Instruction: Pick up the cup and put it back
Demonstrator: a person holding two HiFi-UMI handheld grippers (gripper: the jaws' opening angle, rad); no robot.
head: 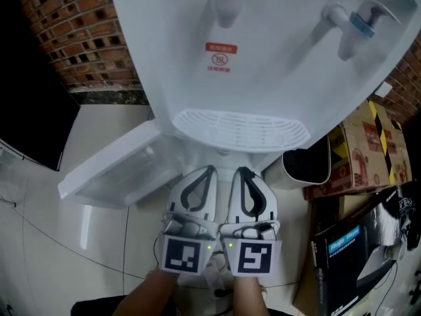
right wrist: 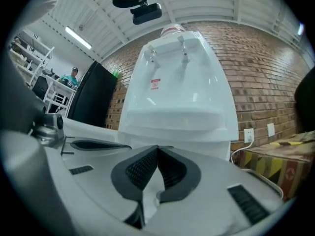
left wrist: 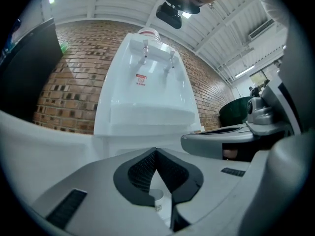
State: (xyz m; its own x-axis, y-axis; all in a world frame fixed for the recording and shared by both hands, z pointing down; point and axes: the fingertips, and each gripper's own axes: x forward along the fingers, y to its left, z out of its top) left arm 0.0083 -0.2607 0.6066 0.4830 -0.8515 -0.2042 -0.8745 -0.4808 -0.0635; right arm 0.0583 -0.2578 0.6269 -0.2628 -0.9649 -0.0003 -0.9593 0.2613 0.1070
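Both grippers sit side by side in front of a white water dispenser [head: 263, 58], low in the head view. My left gripper [head: 208, 171] is shut, its dark pads meeting at the tip [left wrist: 156, 150] with nothing pinched between them. My right gripper [head: 243, 172] is also shut and empty, with its pads closed together [right wrist: 157, 147]. Both point at the dispenser's lower front, just under the drip tray [head: 240, 129]. Through the gap behind the left pads shows a small white thing with print [left wrist: 158, 204]; I cannot tell whether it is the cup. No cup shows clearly in any view.
The dispenser's lower door [head: 115, 170] stands open to the left. A black bin [head: 309, 163] and cardboard boxes [head: 365, 150] crowd the right side. A black panel [head: 33, 110] and a brick wall [head: 79, 31] lie to the left. Two taps [head: 358, 28] hang above the tray.
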